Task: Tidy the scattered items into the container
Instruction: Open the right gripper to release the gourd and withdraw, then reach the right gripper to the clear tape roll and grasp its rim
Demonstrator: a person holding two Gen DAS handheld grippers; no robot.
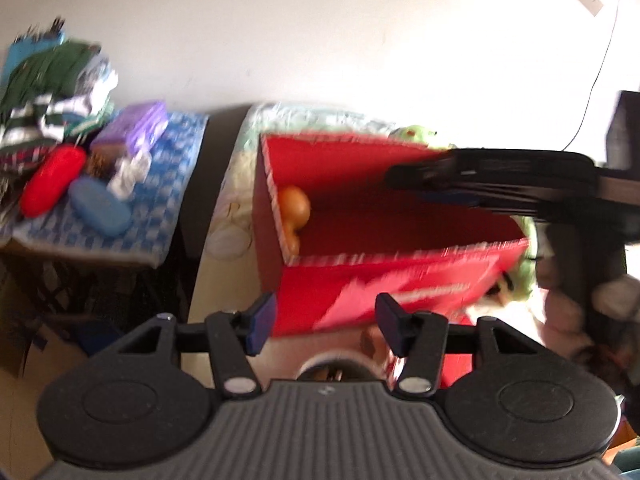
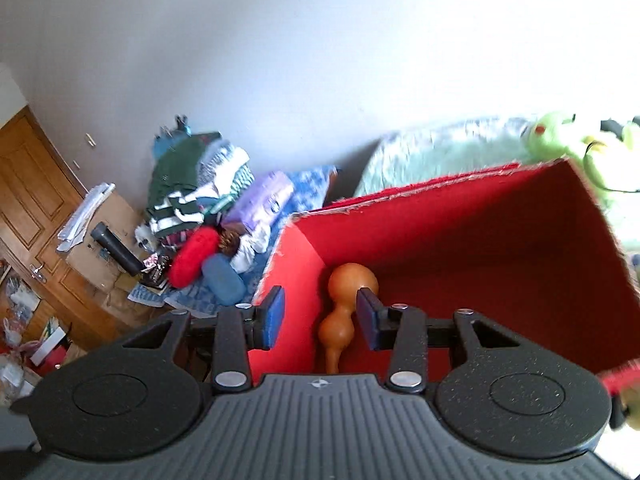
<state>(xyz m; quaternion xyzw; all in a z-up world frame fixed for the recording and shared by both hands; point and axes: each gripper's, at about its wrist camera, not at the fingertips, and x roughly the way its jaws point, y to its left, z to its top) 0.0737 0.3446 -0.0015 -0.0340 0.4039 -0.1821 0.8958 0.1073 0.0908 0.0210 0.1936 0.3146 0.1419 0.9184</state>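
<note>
The gourd [image 2: 346, 312] lies in the red box [image 2: 480, 240] — both grippers' fingers spread, empty (lower frame); next, fetching another scattered item.

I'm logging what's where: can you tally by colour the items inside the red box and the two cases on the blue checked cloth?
Orange: 1, the orange gourd-shaped toy in the red cardboard box
Red: 1, the red oval case
Blue: 1, the blue oval case
Total: 3

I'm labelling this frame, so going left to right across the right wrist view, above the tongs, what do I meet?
Wooden door → black cylinder → red case → blue case → orange gourd inside the red box → green plush toy.
</note>
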